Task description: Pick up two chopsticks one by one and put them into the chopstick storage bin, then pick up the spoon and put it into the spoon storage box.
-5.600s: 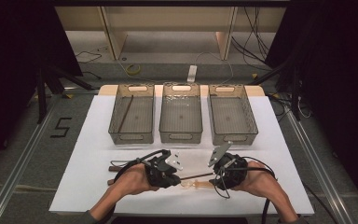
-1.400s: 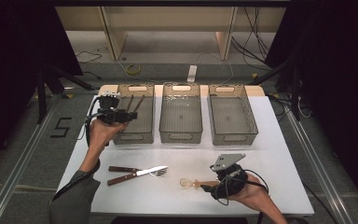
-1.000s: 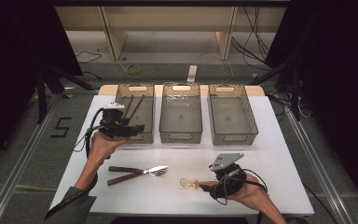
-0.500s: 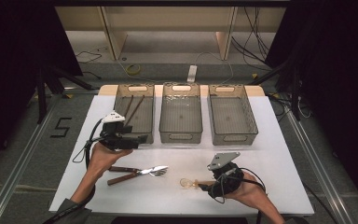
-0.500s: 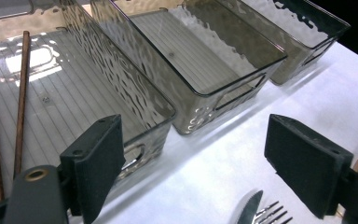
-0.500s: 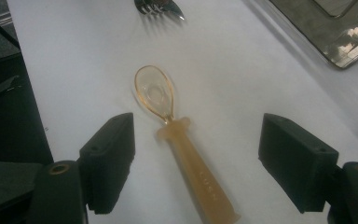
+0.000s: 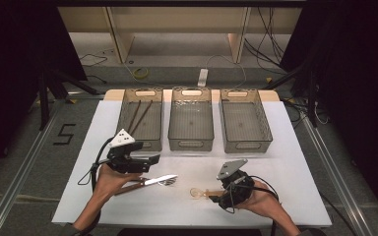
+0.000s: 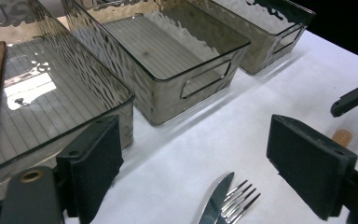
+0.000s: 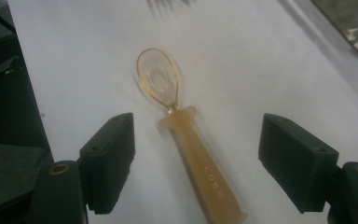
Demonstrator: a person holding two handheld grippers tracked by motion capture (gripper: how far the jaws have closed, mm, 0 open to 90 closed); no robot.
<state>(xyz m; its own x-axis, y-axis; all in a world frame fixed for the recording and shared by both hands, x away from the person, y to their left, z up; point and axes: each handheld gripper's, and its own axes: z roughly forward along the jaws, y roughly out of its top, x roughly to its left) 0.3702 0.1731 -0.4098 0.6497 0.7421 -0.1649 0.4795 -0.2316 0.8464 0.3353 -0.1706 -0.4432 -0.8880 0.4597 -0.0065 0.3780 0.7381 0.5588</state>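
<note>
Below: knife (image 8: 216, 204), fork (image 8: 238, 199) under open left tongs (image 8: 209, 163), untouched.

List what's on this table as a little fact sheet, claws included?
surface: white table cover
bins: three clear grey bins in a row, left bin, middle bin, right bin
left bin contents: two brown chopsticks
middle and right bins: nothing seen inside
left claw: jaws wide, just been opening, nothing between them, above the cutlery
cutlery: knife lying across a fork
right claw: open, jaws either side of the spoon handle, not pressing
spoon: amber, clear bowl, flat on the cover
</note>
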